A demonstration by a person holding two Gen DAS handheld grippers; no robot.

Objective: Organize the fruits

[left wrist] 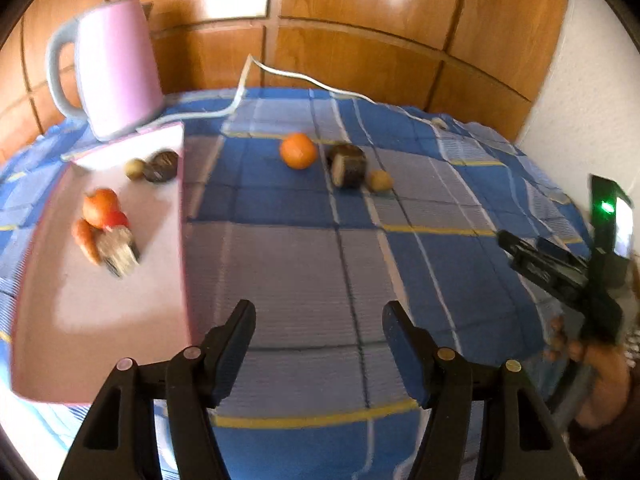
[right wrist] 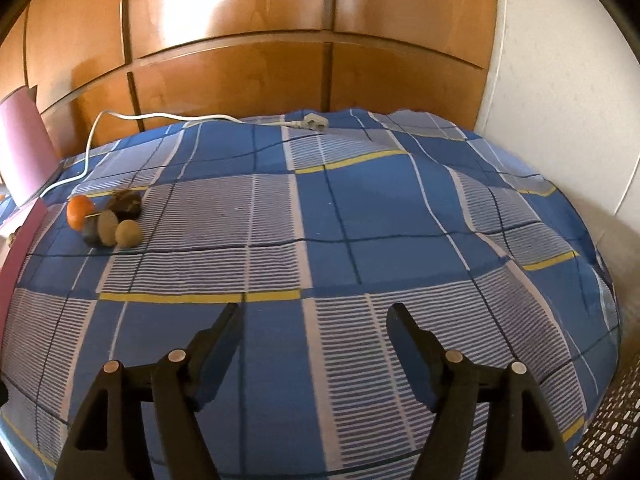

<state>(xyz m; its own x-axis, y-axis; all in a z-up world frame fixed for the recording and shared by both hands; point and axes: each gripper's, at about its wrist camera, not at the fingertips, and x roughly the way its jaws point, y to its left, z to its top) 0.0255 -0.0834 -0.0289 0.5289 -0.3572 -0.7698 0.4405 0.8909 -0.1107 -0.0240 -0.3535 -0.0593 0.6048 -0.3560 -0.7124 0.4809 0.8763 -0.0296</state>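
A pink tray [left wrist: 100, 320] lies at the left of the blue checked cloth. It holds an orange-red round fruit [left wrist: 101, 207], a carrot-like piece [left wrist: 86, 240], a brown cut piece [left wrist: 120, 254], a small tan ball [left wrist: 135, 169] and a dark round fruit [left wrist: 162, 166]. On the cloth farther back lie an orange [left wrist: 298, 150], a dark-skinned cut fruit [left wrist: 347, 165] and a small tan fruit [left wrist: 380, 181]. The right wrist view shows this group at its far left, around the orange [right wrist: 79, 210]. My left gripper [left wrist: 320, 316] and right gripper [right wrist: 316, 312] hover open over bare cloth, holding nothing.
A pink kettle [left wrist: 116, 68] stands behind the tray, and its white cord [left wrist: 280, 74] runs along the back edge to a plug [right wrist: 316, 123]. Wooden cupboard doors [right wrist: 240, 60] rise behind, with a white wall [right wrist: 560, 100] at the right. A hand [left wrist: 600, 376] shows at the right edge.
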